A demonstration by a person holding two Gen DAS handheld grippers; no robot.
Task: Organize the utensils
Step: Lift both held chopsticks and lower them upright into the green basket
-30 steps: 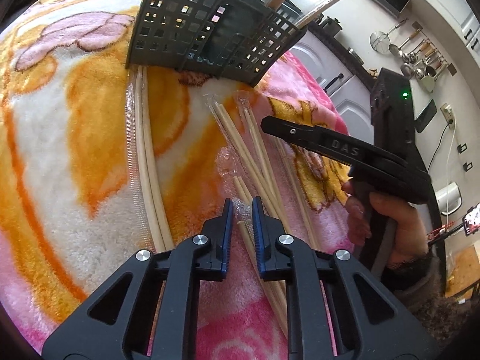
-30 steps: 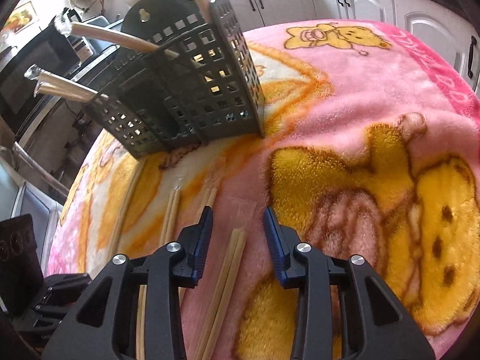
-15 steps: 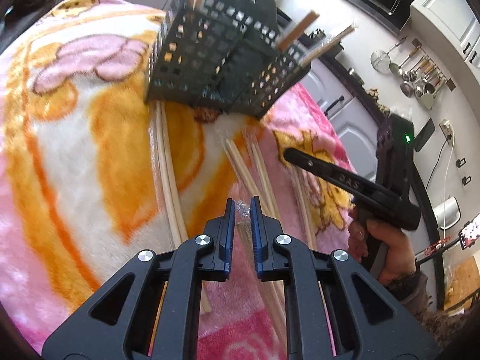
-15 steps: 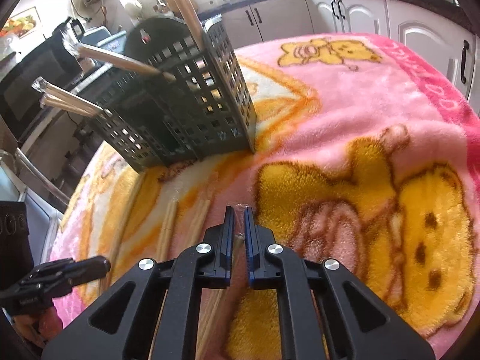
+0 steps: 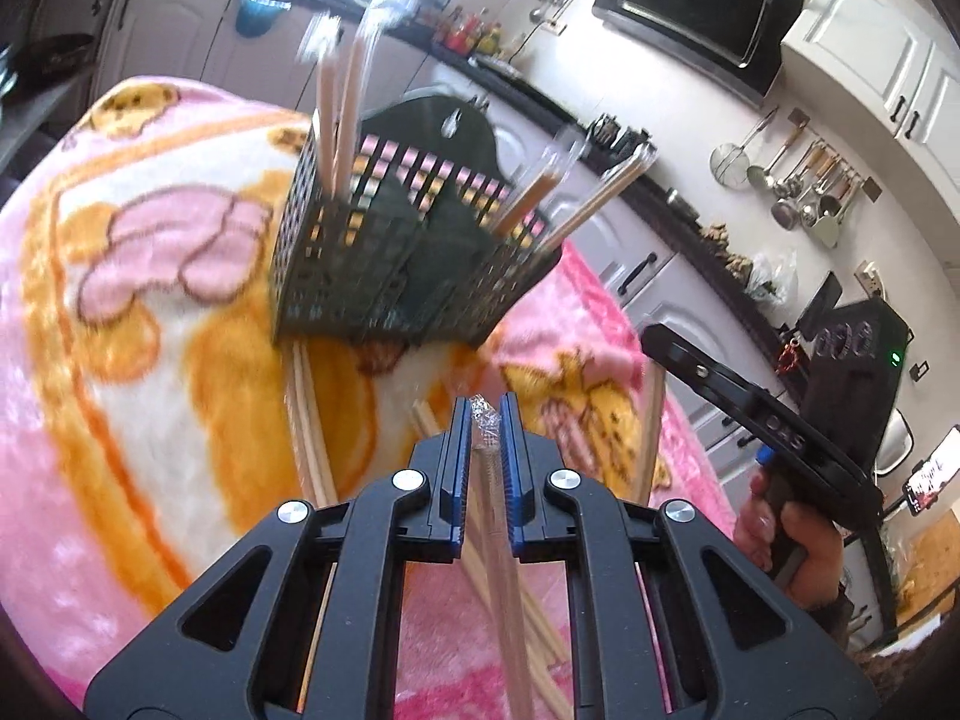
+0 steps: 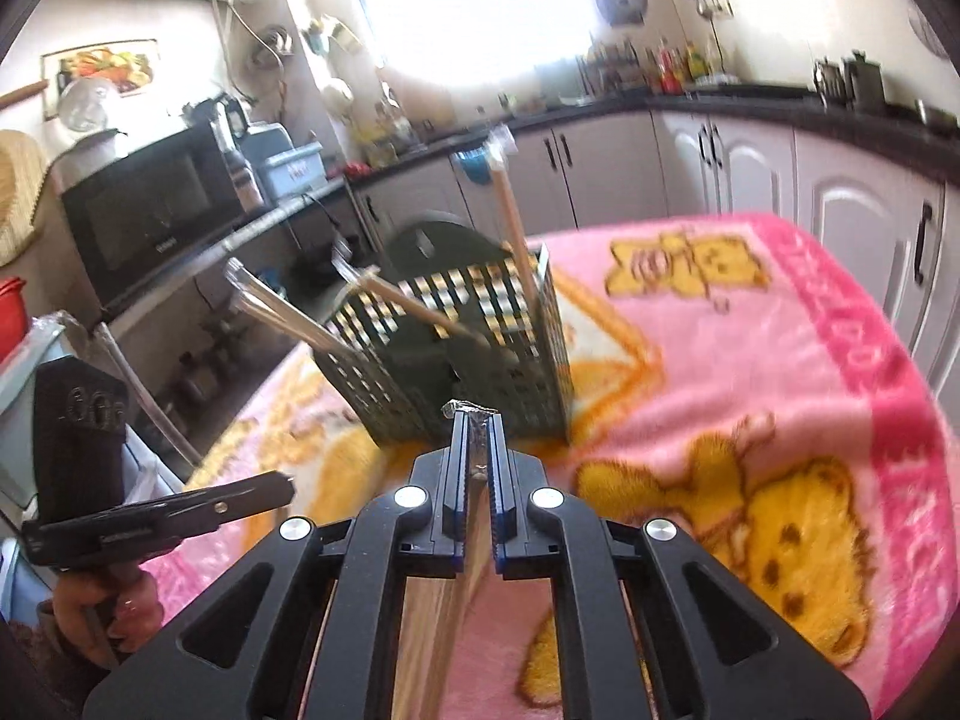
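a fleecy pink blanket (image 6: 750,360) with yellow cartoon bears and orange bands is covering the table, and a dark perforated utensil basket (image 5: 384,264) is standing on it toward the far side. wrapped chopsticks (image 5: 339,114) are leaning out of the basket's compartments, some upright at one end and others slanting out over the opposite rim. more loose chopstick pairs (image 5: 306,420) are lying flat on the blanket in front of the basket.

the left tool (image 5: 485,420) is pinching shut on a wrapped chopstick pair (image 5: 501,540), whose crinkled clear wrapper is sticking out past the tips. the right tool (image 6: 478,426) is likewise clamping tight on another wrapped pair (image 6: 447,618), which is hanging lifted off the blanket. each tool is showing in the other's view, with a hand (image 5: 798,546) gripping its handle.

around the table, a kitchen is wrapping the scene: pale cabinets (image 6: 750,180) under a dark countertop, a black microwave (image 6: 150,210) on one side, a black wall-mounted oven (image 5: 696,6) on another, ladles and strainers (image 5: 804,186) hanging from a rail, and a bright window (image 6: 480,0) glaring above the counter.
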